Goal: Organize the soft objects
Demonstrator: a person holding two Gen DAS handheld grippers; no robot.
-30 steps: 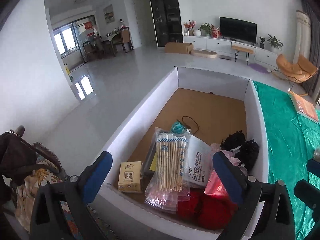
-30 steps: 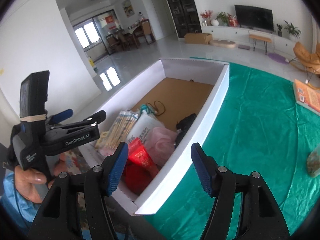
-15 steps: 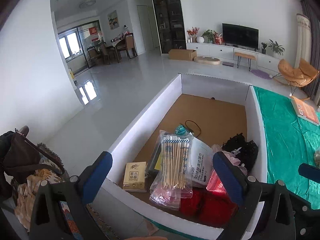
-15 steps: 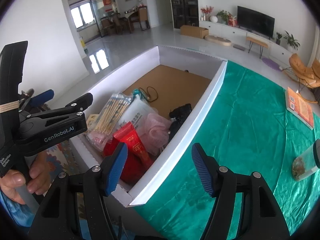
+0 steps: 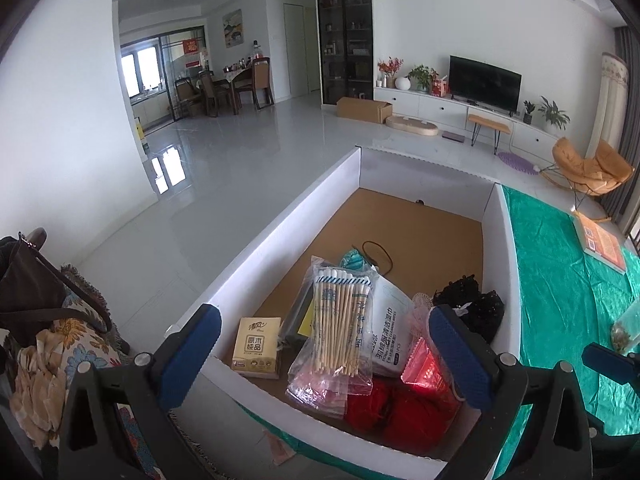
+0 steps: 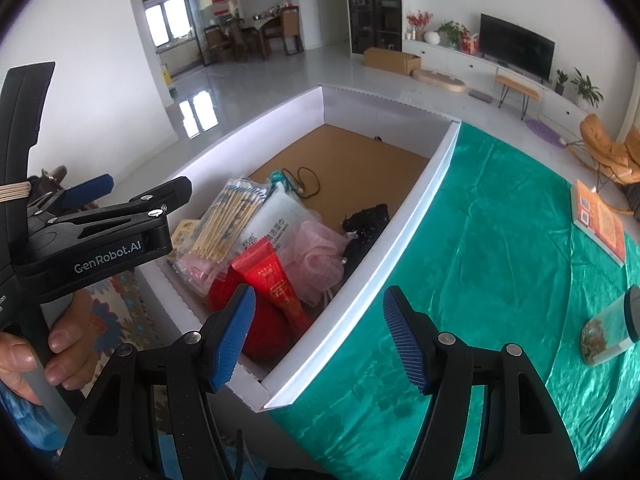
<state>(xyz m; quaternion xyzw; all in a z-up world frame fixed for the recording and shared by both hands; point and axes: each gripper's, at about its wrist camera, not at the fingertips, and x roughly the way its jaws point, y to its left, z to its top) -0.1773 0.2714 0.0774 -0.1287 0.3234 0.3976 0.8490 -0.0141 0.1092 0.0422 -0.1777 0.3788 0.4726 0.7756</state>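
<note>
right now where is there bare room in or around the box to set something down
The far half of the white box, brown floor beyond the black cord, is bare. So is the green cloth between the box wall, the orange booklet and the jar. The near end is crowded: cotton swabs, wipes pack, tissue pack, red items.

A white-walled cardboard box (image 6: 420, 204) sits at the left edge of the green-clothed counter (image 6: 500, 240); inside, the clear cotton-swab bag (image 5: 340, 328) lies left of the pink mesh sponge (image 6: 320, 252).
</note>
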